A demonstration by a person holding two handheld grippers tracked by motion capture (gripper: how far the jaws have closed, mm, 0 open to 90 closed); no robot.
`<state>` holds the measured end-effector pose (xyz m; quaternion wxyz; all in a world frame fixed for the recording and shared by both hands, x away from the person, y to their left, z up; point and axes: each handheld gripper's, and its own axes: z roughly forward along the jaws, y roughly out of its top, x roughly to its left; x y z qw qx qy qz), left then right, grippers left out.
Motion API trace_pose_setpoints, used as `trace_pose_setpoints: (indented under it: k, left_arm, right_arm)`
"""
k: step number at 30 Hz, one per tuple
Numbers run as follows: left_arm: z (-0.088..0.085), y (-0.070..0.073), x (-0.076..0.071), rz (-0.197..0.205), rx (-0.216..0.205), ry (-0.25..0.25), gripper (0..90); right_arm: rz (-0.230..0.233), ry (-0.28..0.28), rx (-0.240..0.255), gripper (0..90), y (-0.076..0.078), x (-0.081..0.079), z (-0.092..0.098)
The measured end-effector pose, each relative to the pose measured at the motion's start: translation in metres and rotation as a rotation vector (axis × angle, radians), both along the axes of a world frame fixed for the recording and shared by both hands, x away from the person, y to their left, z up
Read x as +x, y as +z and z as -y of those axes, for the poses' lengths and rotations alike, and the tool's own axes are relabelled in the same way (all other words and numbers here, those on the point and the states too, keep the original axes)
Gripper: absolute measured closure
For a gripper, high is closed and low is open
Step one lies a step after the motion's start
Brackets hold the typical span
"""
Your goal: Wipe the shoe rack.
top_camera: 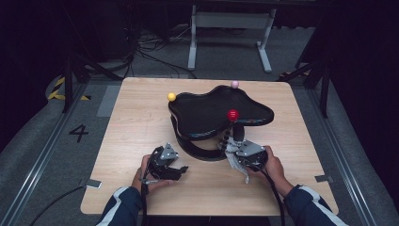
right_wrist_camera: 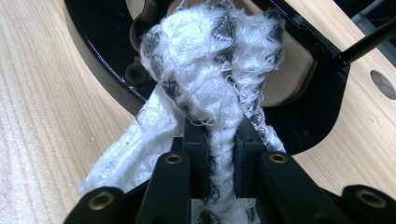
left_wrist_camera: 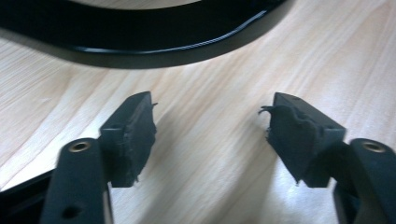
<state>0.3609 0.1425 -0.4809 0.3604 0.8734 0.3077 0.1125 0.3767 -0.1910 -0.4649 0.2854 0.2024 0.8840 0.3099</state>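
Observation:
A black stand with a wavy-edged top (top_camera: 207,110) rests on a curved black base (top_camera: 197,151) mid-table. Yellow (top_camera: 171,97), pink (top_camera: 234,84) and red (top_camera: 233,115) balls sit on it. My right gripper (top_camera: 234,151) (right_wrist_camera: 219,140) is at the base's right end, shut on a white cloth with dark patches (right_wrist_camera: 205,70) (top_camera: 234,161); the cloth bunches against the base (right_wrist_camera: 102,74). My left gripper (top_camera: 181,169) (left_wrist_camera: 212,114) is open over bare wood just in front of the base rim (left_wrist_camera: 140,44), with nothing between its worn pads.
The wooden table (top_camera: 136,127) has free room at the left and along the front edge. Beyond it, on the grey floor, stand a white frame (top_camera: 230,28) and loose cables (top_camera: 146,52). A painted 4 (top_camera: 78,133) marks the floor at left.

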Motion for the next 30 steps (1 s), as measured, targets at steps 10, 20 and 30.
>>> trace_pose_setpoints:
  k: [10,20,30]
  left_arm:
    - [-0.019,0.001,0.011,-0.002,0.033,0.064,24.5]
    - [-0.039,0.008,0.034,0.024,-0.073,0.16,25.0]
    - [-0.037,0.012,0.075,0.059,-0.121,0.155,22.8]
  right_arm:
    - [-0.004,-0.003,0.01,78.9,0.0,0.0,0.0]
    - [-0.003,-0.003,0.01,78.6,-0.001,0.0,0.0]
    - [-0.005,-0.002,0.013,78.7,-0.001,0.001,0.0]
